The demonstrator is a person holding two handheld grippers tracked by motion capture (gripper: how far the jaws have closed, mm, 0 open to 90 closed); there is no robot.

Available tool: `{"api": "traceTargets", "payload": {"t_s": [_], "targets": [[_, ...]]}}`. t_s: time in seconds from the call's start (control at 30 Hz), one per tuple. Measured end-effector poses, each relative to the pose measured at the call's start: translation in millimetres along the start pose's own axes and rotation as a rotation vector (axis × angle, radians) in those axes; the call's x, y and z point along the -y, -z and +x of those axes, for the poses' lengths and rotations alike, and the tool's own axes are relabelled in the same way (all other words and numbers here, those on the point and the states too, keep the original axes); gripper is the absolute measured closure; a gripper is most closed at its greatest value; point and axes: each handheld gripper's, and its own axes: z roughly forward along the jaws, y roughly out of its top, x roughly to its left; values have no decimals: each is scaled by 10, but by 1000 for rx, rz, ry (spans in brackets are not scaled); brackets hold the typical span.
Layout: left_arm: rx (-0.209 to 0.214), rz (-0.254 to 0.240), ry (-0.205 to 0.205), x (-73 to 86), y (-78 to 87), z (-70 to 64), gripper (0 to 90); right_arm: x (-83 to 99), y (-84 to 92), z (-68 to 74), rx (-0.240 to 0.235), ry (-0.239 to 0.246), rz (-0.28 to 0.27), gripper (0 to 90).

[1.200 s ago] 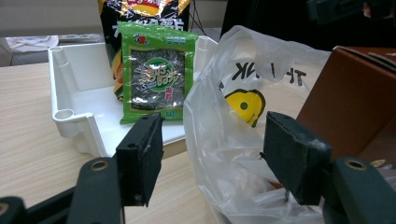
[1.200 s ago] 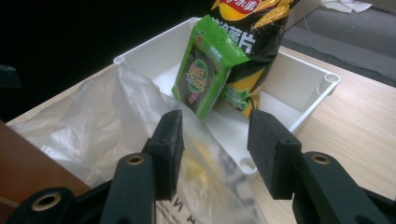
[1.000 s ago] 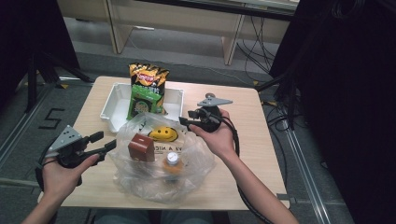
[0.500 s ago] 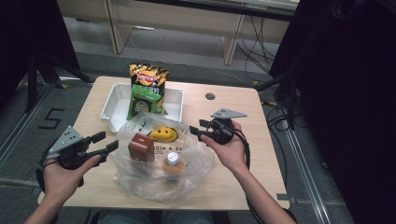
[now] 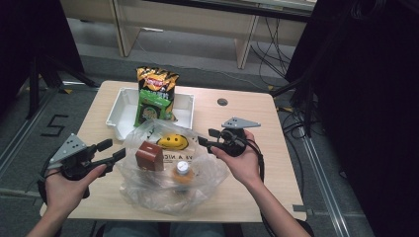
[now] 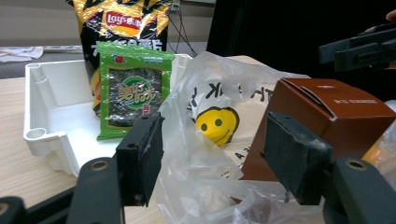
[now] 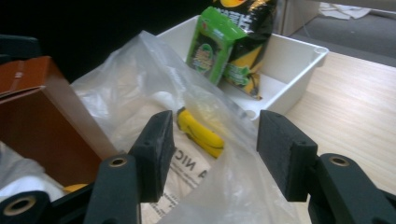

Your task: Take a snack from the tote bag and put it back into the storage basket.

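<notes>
Scene: a wooden surface (image 5: 257, 148) carrying a white tray (image 5: 126, 106) and a clear plastic bag (image 5: 163, 173) printed with a yellow smiley face (image 5: 173, 142).
Work in hand: unpacking the bag into the tray, as far as the layout suggests.
Done: a chip bag (image 5: 157, 81) and a green seaweed packet (image 5: 154, 106) stand upright in the tray, the packet in front of the chip bag.
Left: a brown carton (image 5: 149, 155) and a small bottle with a white cap (image 5: 183, 170) sit inside the plastic bag, near the middle of the surface, just in front of the tray.
Left hand-held gripper (image 5: 111, 152): jaws apart, nothing between the pads; it points at the bag's left edge, with loose plastic film and the carton just ahead of it in the left gripper view.
Right hand-held gripper (image 5: 207, 138): jaws apart and just been opening wider, gripping nothing; it sits at the bag's right edge, with film lying beyond the pads in the right gripper view.
Writing: "Lay's" on the chip bag; Chinese characters on the seaweed packet, too small to read; "A NIC" on the plastic bag below the smiley.
Progress: roughly half, two items out, two remaining.
</notes>
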Motion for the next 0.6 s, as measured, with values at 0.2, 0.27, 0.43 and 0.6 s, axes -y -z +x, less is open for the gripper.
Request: {"api": "traceTargets", "payload": {"t_s": [0.2, 0.27, 0.43, 0.6], "targets": [[-6, 11, 7, 30, -14, -2, 374, -12, 59, 170, -81, 7, -21, 473], [-4, 16, 3, 42, -15, 2, 374, 0, 64, 255, -116, 22, -23, 473], [-1, 14, 4, 56, -27, 13, 374, 43, -2, 481, -175, 55, -12, 475], [-7, 24, -5, 58, -37, 13, 374, 85, -93, 517, -182, 83, 1, 476]]}}
